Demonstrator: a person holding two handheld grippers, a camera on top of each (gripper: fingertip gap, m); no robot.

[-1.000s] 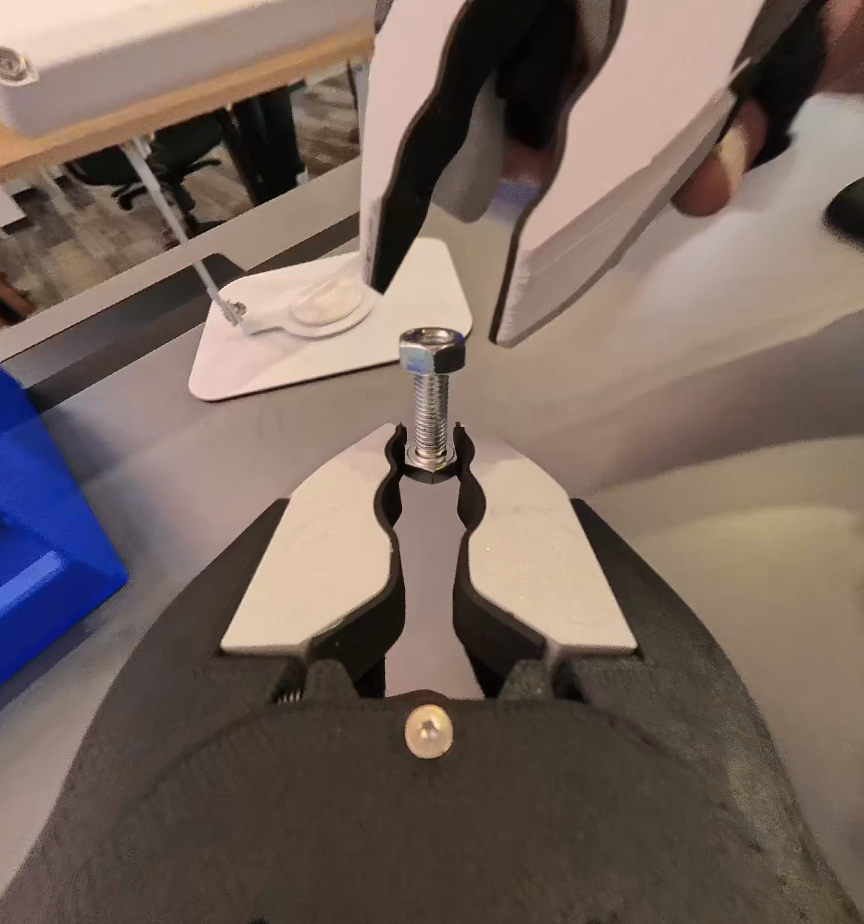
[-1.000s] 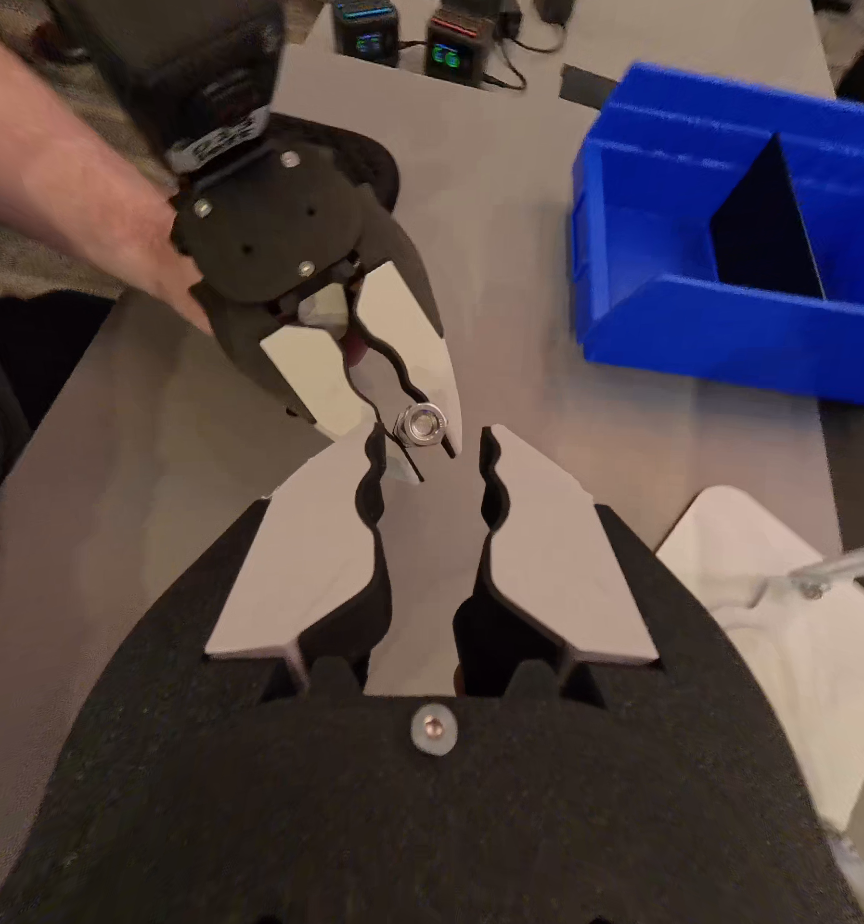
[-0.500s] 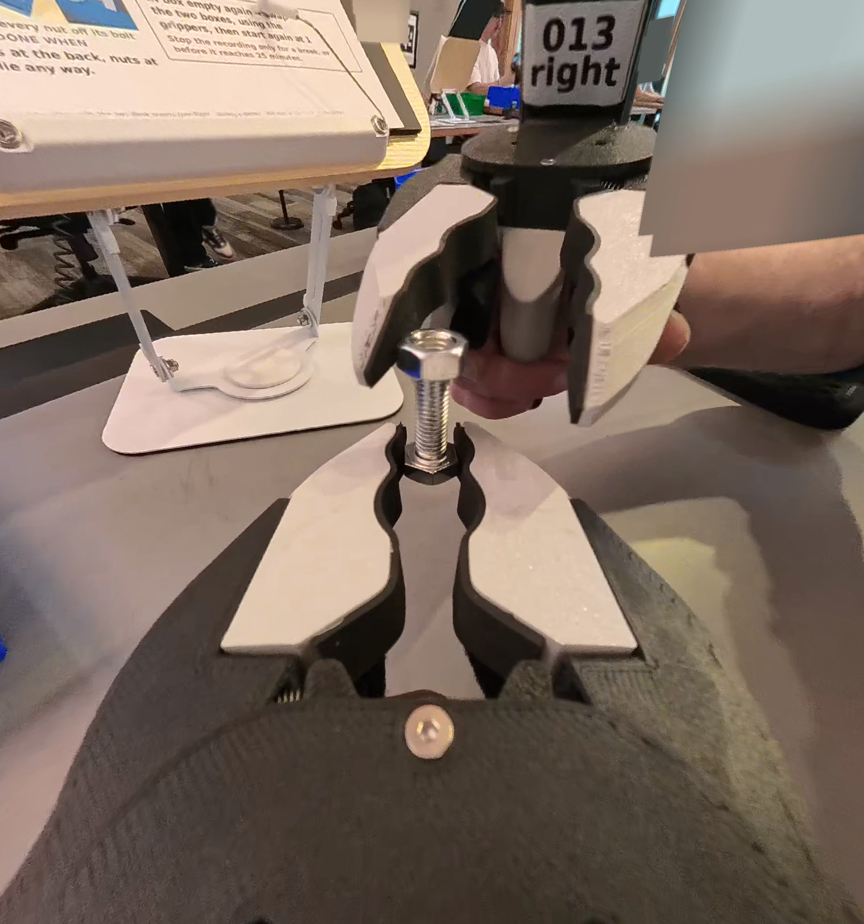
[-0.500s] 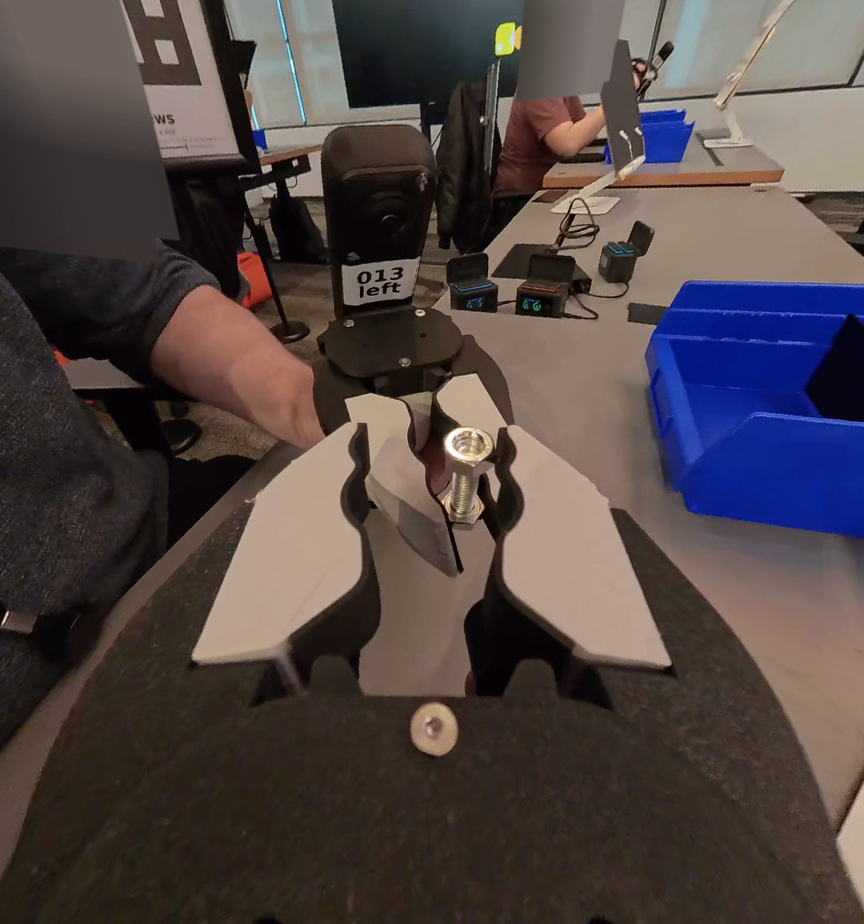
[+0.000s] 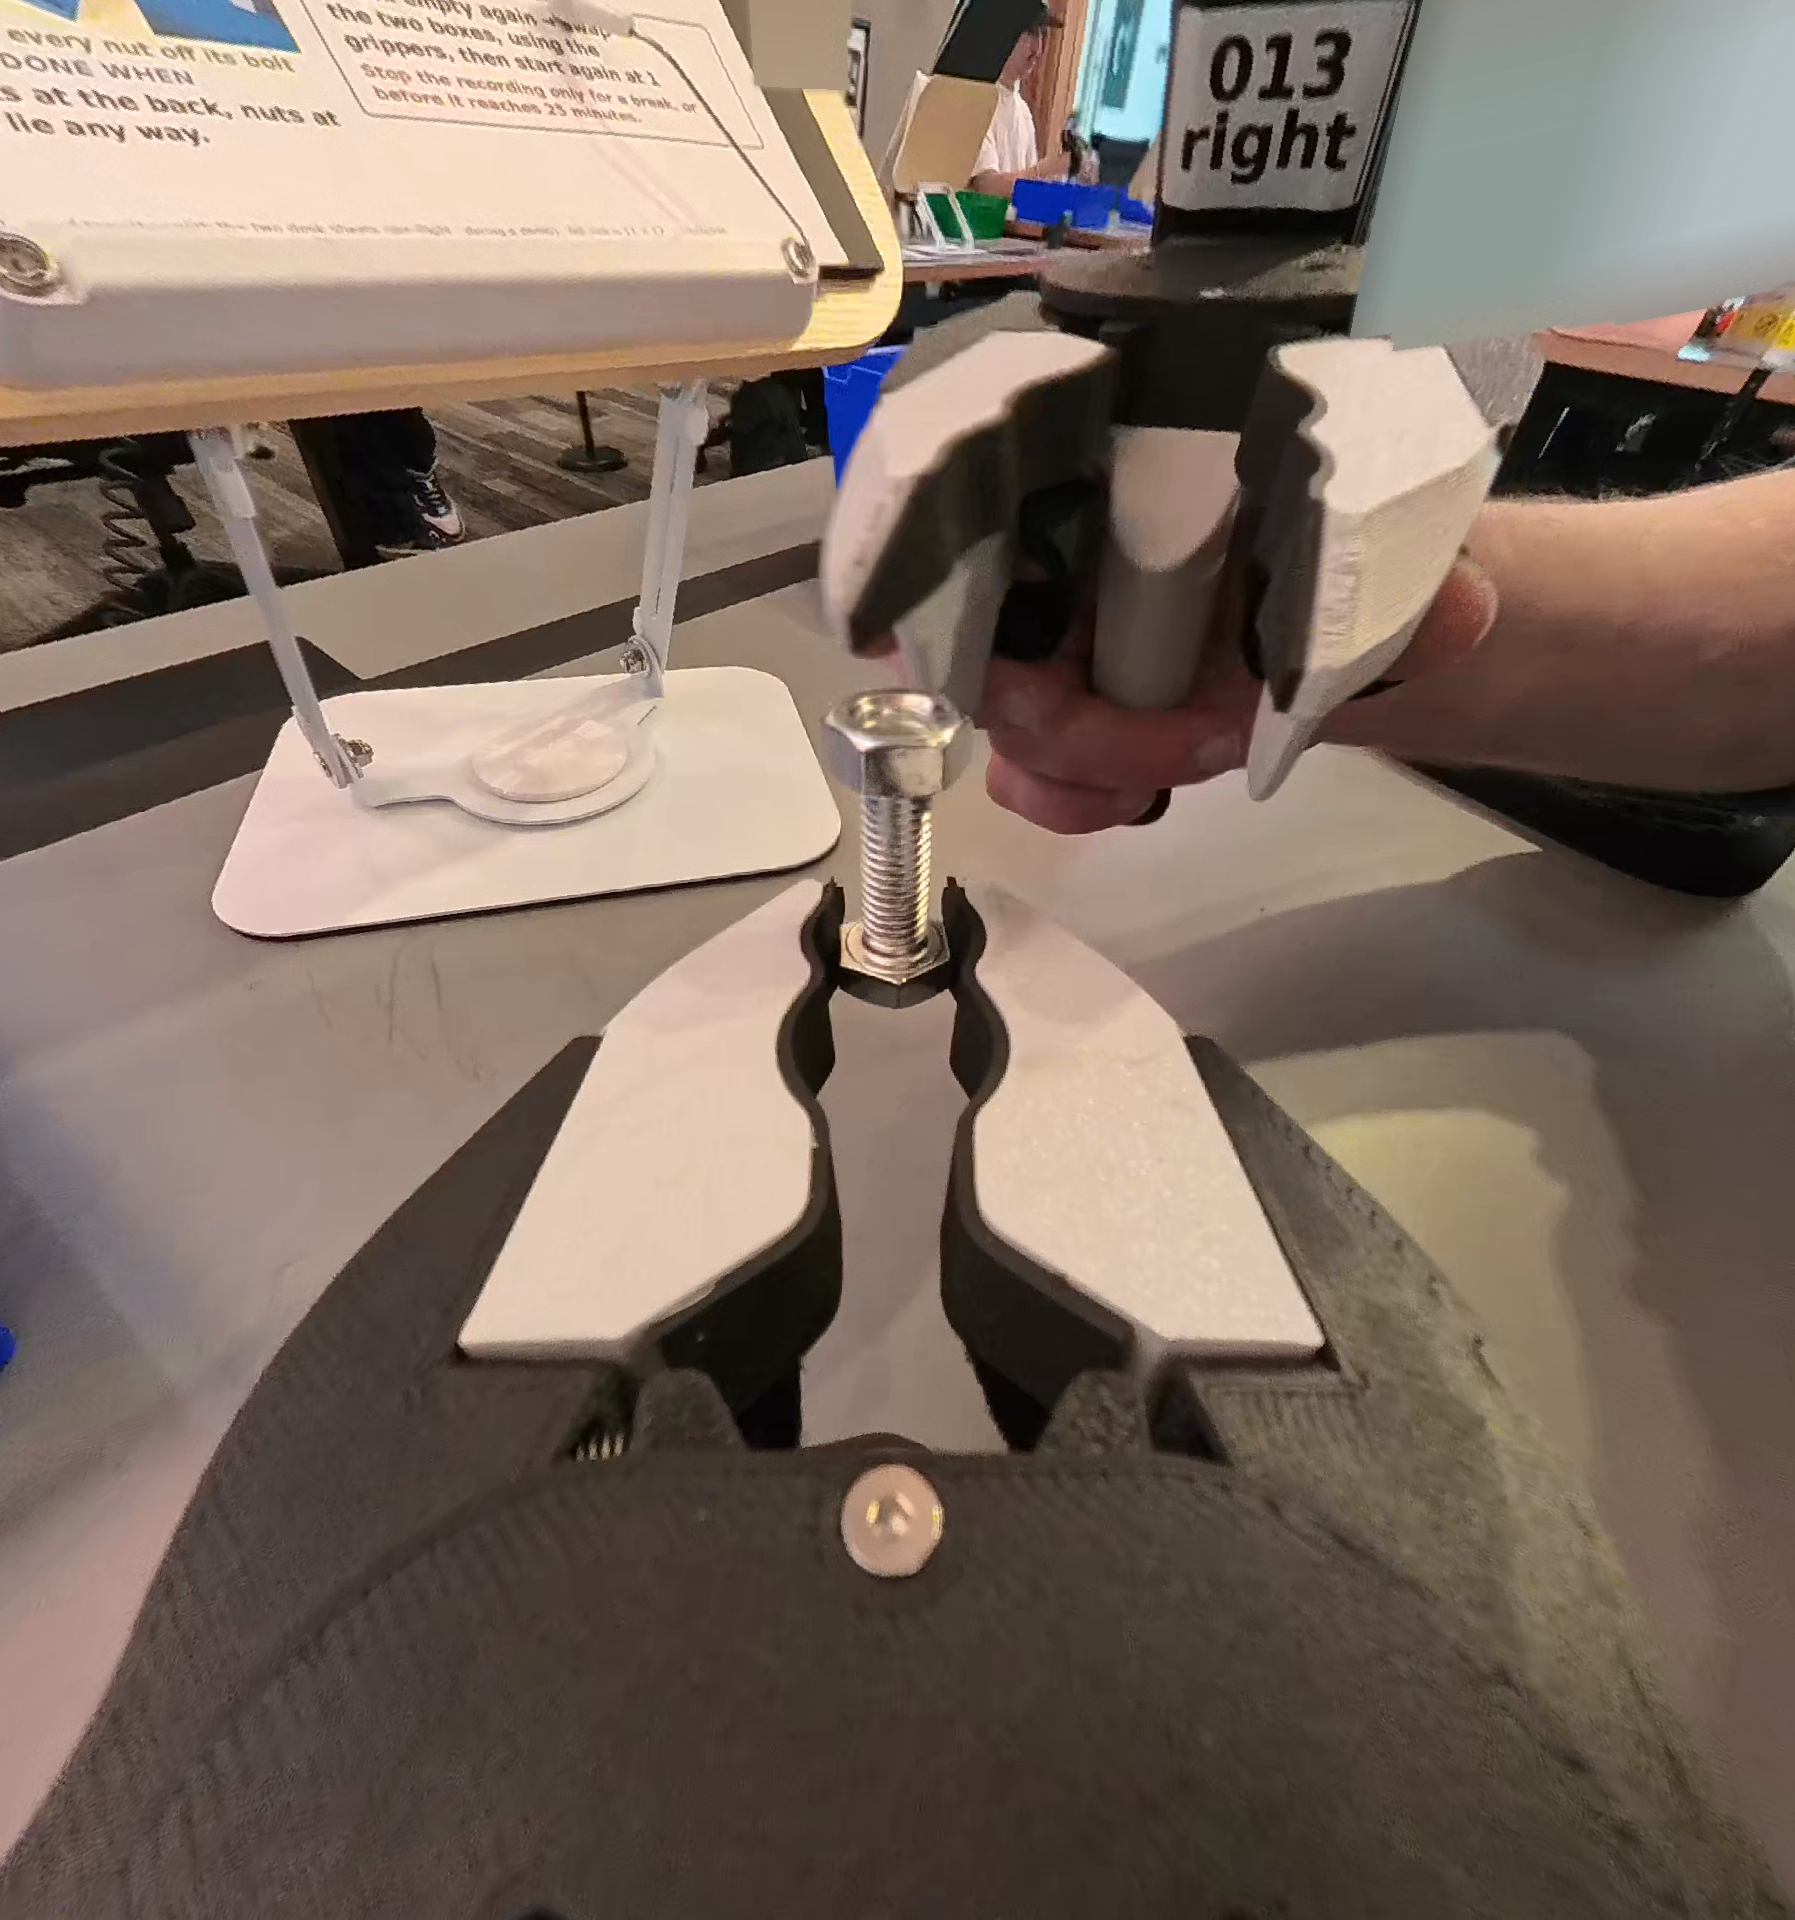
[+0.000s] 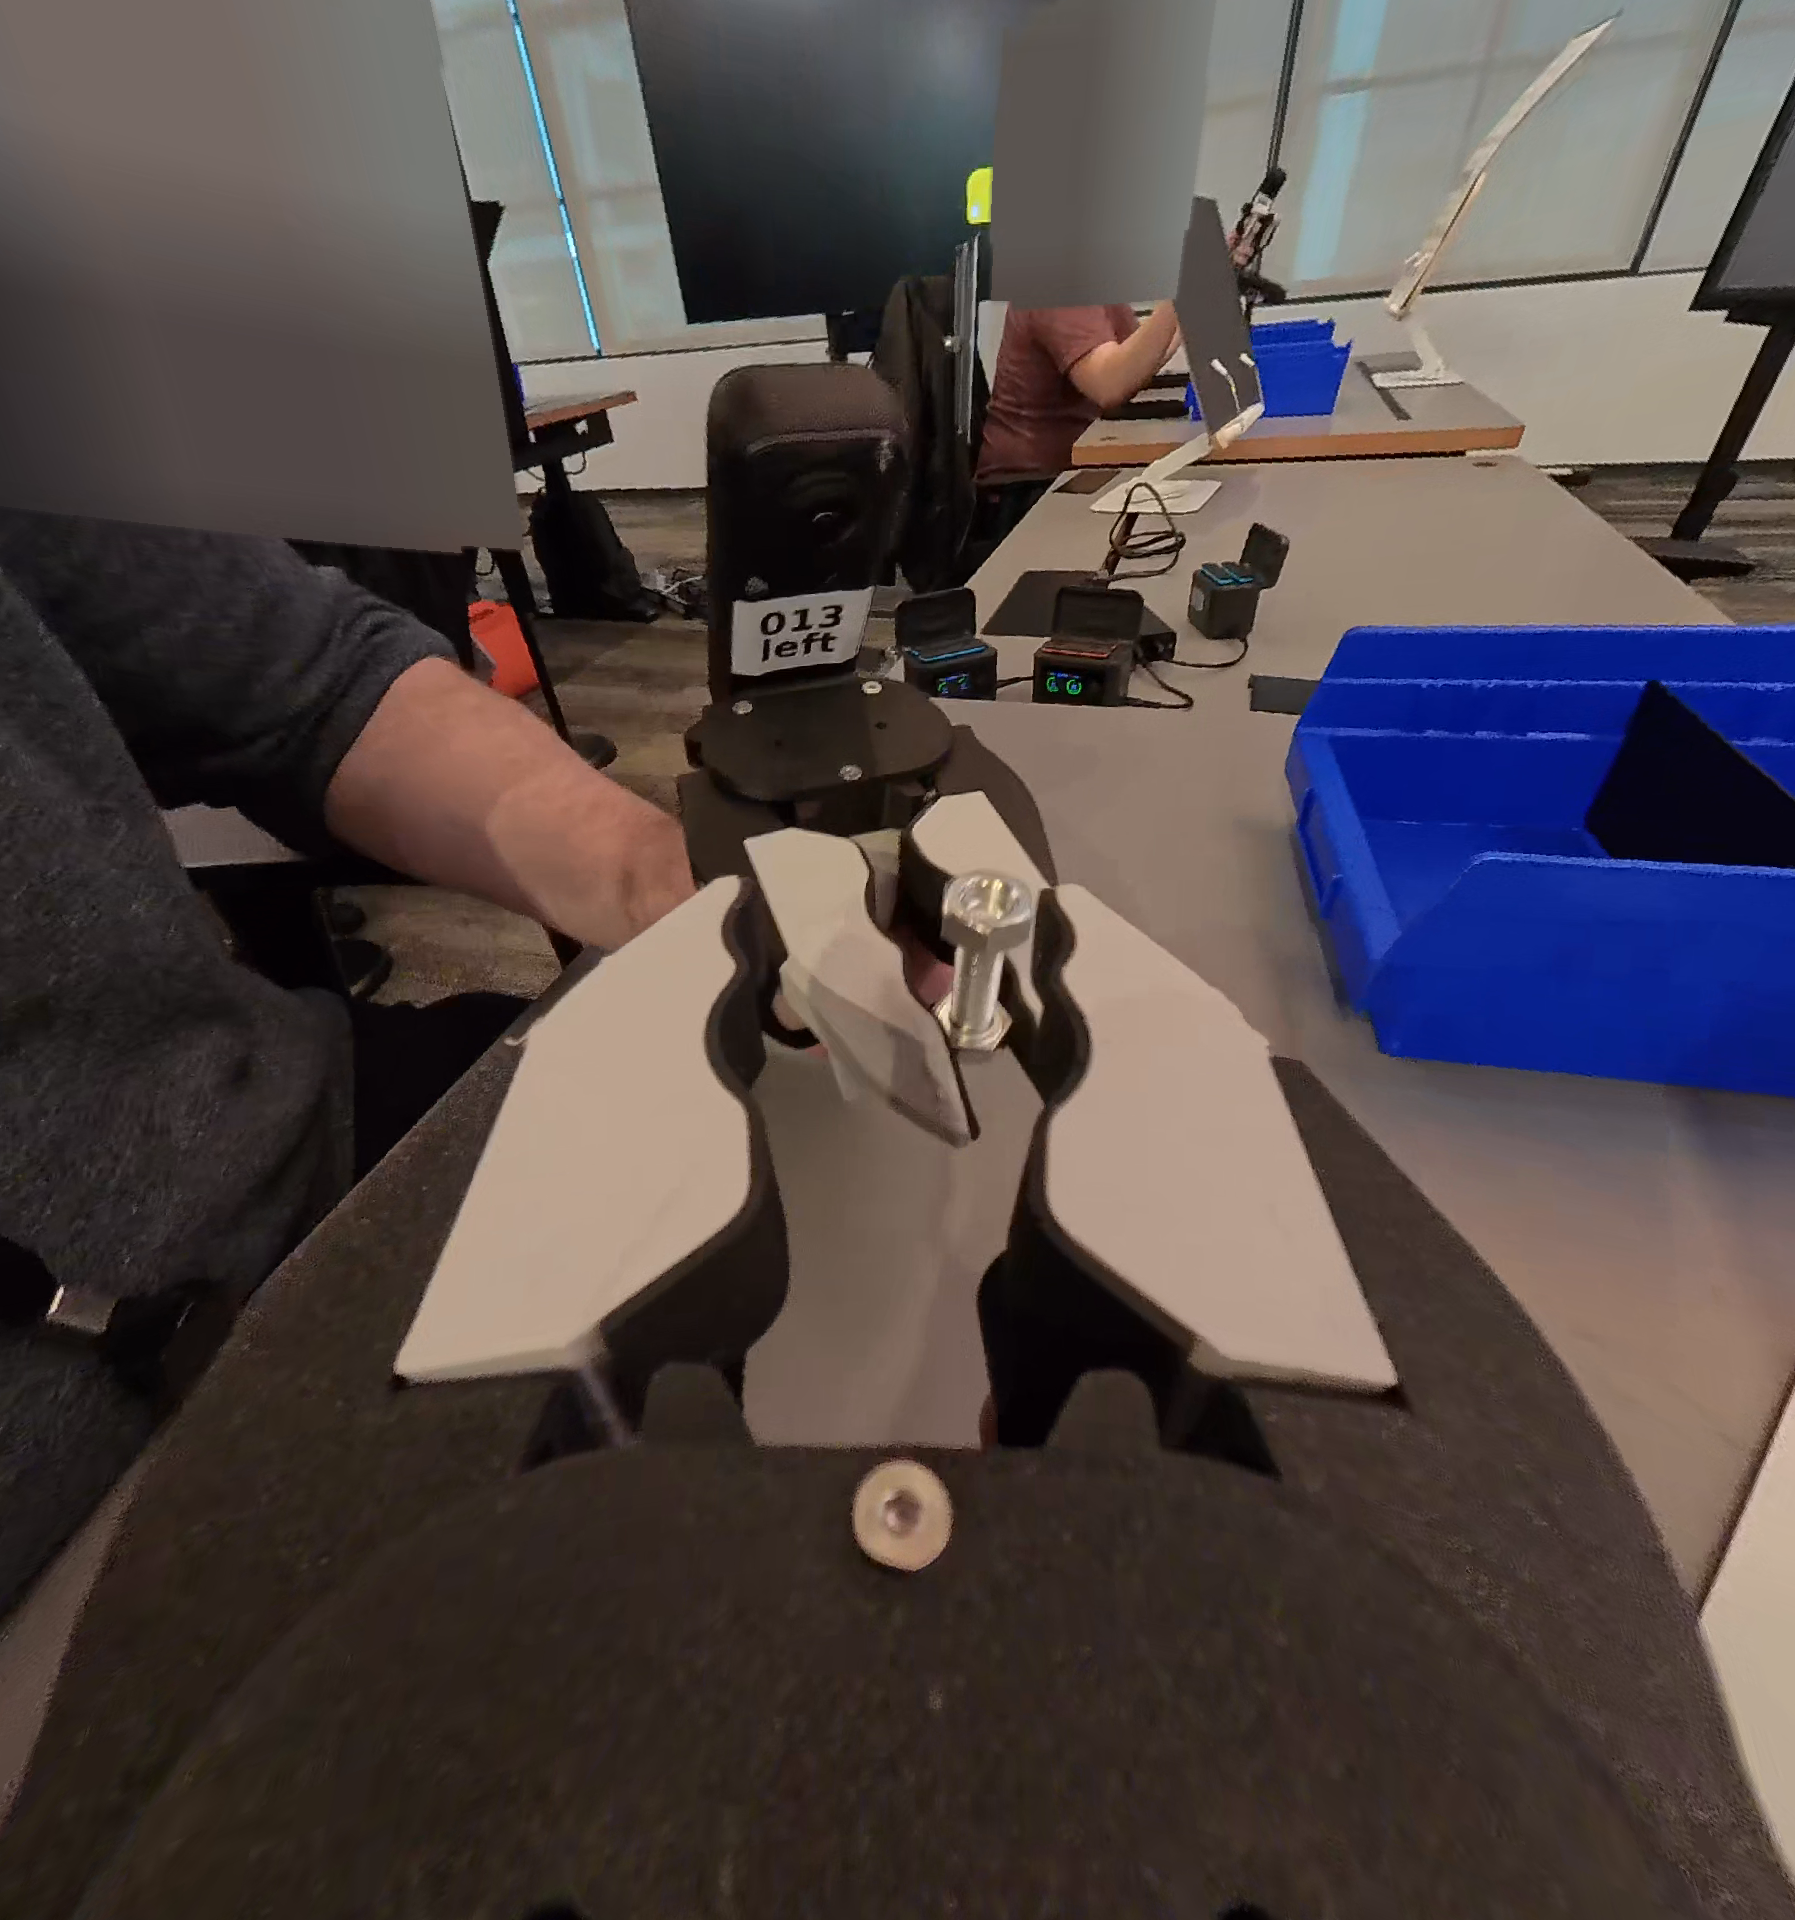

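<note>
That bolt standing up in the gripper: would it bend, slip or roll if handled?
The bolt looks like solid shiny metal, so probably stiff and heavy for its size. Its smooth hex head may slip. Laid on the table, its round shank would likely roll.

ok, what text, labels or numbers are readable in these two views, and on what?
Not quoting any wording; these carry it:
Instruction sheet on the white stand: printed lines, legible.
White tag, top right of left wrist view: legible.
Matching tag on the black camera, right wrist view: legible.
Charger screens: too small.
</note>
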